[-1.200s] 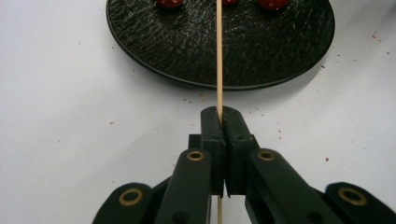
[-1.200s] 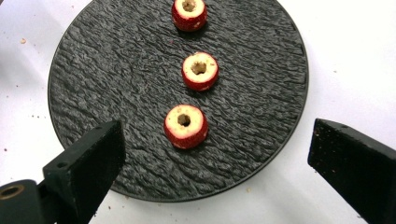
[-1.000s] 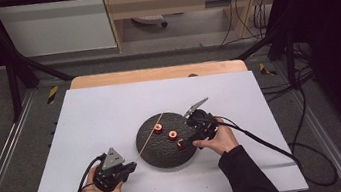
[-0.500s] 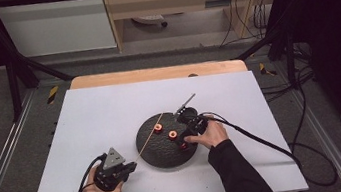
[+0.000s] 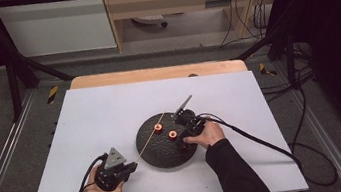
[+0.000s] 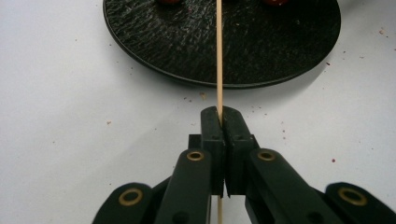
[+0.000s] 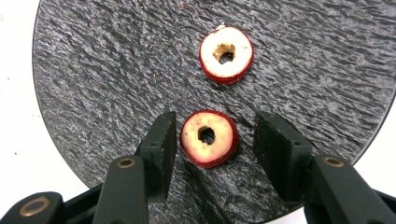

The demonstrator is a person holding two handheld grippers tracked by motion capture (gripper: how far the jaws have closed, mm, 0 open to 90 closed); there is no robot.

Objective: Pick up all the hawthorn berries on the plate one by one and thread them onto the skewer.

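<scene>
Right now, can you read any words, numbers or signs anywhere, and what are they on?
There is nothing to read.
The black plate, the fruit rings and the skewer: no writing on them.
The yellow and black markers on the floor: stripes, no letters.
The shelves at the back: too small and blurred to tell.

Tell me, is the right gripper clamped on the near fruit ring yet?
Not yet: the right gripper has just been closing, with the near fruit ring flat on the black plate between its jaws, gaps on both sides.

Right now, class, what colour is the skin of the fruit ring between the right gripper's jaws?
Dark red skin around pale cream flesh on the fruit ring, clearest in the right gripper view.
</scene>
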